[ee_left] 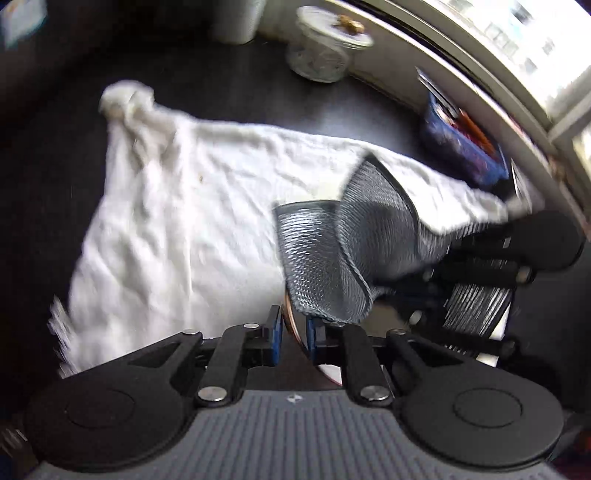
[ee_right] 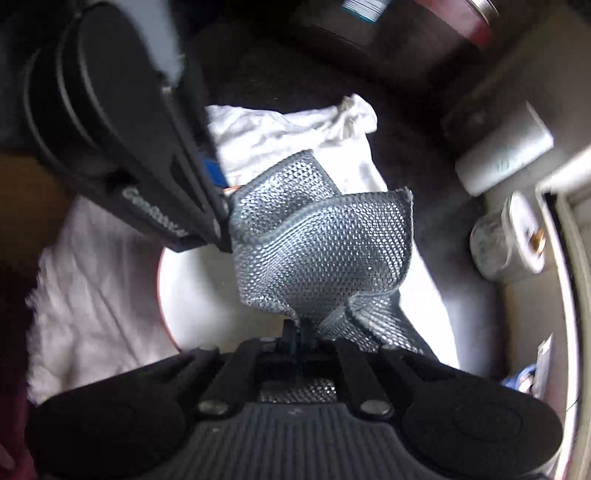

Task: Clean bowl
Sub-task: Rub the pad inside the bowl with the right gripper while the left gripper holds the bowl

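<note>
A white bowl [ee_right: 199, 295] with a reddish rim lies on a white towel [ee_right: 288, 129]. My left gripper [ee_left: 294, 334] is shut on the bowl's rim [ee_left: 291, 325], its blue pads on either side of the thin edge. In the right wrist view the left gripper [ee_right: 221, 206] reaches in from the upper left. My right gripper [ee_right: 297, 328] is shut on a crumpled grey mesh scrubbing cloth [ee_right: 321, 251], which hangs over the bowl's inside. From the left wrist view the cloth [ee_left: 332, 251] covers most of the bowl, with the right gripper [ee_left: 439, 258] behind it at the right.
The towel [ee_left: 177, 206] is spread on a dark tabletop. At the back stand a glass jar with a lid [ee_left: 321, 48] and a white paper roll [ee_left: 236, 18]. A blue packet [ee_left: 461, 147] leans by the window ledge at the right.
</note>
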`<state>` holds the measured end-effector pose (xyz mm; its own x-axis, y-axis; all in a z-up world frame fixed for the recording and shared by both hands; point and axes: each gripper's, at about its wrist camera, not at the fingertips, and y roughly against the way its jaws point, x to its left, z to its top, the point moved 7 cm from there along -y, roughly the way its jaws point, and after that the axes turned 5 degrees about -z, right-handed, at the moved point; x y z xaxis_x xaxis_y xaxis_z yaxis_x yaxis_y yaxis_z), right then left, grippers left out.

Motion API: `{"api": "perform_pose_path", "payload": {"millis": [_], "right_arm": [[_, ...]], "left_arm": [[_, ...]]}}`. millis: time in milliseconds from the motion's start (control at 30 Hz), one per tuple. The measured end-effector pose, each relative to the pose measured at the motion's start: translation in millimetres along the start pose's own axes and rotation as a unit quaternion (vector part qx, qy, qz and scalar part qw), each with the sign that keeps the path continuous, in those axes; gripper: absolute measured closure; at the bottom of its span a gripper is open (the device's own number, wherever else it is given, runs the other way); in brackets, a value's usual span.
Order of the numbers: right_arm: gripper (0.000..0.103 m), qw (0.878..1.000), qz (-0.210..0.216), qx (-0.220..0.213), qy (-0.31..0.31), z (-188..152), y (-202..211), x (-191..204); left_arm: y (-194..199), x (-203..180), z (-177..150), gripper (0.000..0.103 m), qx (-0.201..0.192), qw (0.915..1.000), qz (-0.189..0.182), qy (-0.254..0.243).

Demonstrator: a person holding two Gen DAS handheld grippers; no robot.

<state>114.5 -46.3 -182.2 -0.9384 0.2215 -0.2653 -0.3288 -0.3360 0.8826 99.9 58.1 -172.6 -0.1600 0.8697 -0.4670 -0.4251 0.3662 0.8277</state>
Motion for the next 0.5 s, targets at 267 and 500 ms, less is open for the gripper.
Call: {"api": "perform_pose_path", "payload": {"millis": [267, 500], "right_arm": [[0.099, 0.969, 0.143, 0.021, -0.202, -3.9, -9.2, -17.5], [0.099, 0.945, 0.197, 0.014, -0.262, -6.4, -2.5, -10.3]], "left_arm": [[3.8, 14.7, -20.5, 0.089, -0.008, 0.9793, -0.047, 0.197], [-2.0, 26.7, -47.8, 0.088, 0.007, 0.9359, -0.089, 0.341]]}}
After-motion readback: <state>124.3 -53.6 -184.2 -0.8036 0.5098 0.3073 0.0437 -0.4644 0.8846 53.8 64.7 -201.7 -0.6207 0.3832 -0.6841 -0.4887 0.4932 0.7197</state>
